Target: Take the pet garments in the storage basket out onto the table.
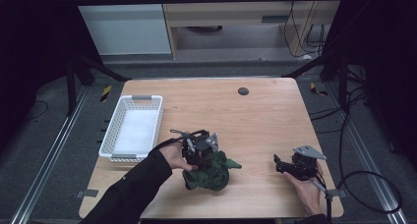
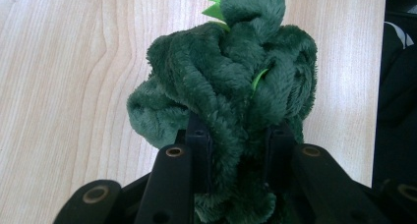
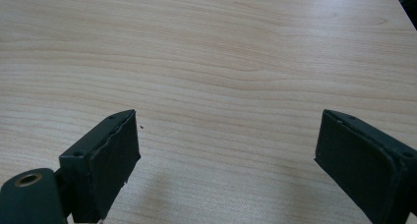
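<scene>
On the near half of a wooden table [image 1: 255, 116], the left gripper [image 1: 199, 153] clamps a dark green plush toy [image 1: 210, 171], its jaws pinching a bunched fold of the fur. The toy [image 2: 221, 81] rests on the tabletop and shows small bright-green spikes. To its right and well apart, the right gripper [image 1: 280, 165] sits low over bare wood, jaws spread wide with nothing between them. A white basket [image 1: 118, 130] stands at the left edge.

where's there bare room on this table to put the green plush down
Bare wood lies between the green plush and the right gripper, and across the far half around the dark round spot. The white basket borders the left edge; it is crowded where the left gripper clamps the plush.
</scene>
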Action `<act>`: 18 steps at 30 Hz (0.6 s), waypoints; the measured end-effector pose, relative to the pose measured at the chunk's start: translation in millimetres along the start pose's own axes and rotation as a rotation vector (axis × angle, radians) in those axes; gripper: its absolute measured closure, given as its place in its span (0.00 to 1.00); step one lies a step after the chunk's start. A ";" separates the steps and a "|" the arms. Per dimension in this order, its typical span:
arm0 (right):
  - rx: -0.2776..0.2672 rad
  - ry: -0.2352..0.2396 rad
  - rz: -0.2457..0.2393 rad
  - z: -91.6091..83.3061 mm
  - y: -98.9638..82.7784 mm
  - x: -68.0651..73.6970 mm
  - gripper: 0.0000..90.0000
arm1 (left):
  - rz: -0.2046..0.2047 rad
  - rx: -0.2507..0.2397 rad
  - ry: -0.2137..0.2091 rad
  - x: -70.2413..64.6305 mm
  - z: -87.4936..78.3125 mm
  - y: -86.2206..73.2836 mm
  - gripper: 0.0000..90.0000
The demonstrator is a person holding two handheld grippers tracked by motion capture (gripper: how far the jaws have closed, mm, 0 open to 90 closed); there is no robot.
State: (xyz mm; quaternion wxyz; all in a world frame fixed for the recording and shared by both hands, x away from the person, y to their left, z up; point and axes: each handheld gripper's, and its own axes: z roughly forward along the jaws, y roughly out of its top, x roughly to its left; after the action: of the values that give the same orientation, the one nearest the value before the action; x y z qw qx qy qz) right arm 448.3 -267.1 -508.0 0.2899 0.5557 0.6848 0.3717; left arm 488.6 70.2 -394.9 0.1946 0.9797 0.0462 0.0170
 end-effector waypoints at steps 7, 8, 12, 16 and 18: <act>0.000 0.001 -0.003 0.1 0.0 0.2 0.10 | 0.004 0.039 -0.028 0.3 13.7 0.3 0.78; 0.000 0.000 -0.003 0.2 0.0 0.1 0.10 | 0.004 0.041 -0.031 0.3 15.5 0.2 0.78; 0.001 0.000 -0.003 0.3 0.0 0.1 0.10 | 0.005 0.045 -0.037 1.1 19.4 -0.1 0.78; 0.002 0.000 -0.004 0.3 0.1 0.1 0.10 | 0.004 0.040 -0.025 1.1 21.4 -0.5 0.74; 0.002 0.001 -0.003 0.3 0.1 0.2 0.10 | 0.000 0.041 -0.026 1.5 22.2 -1.0 0.71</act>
State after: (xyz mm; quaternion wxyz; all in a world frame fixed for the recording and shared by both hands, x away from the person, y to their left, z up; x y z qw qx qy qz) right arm 448.5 -266.9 -508.1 0.2897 0.5546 0.6862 0.3709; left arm 491.1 62.8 -415.8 0.1748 0.9836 0.0437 0.0031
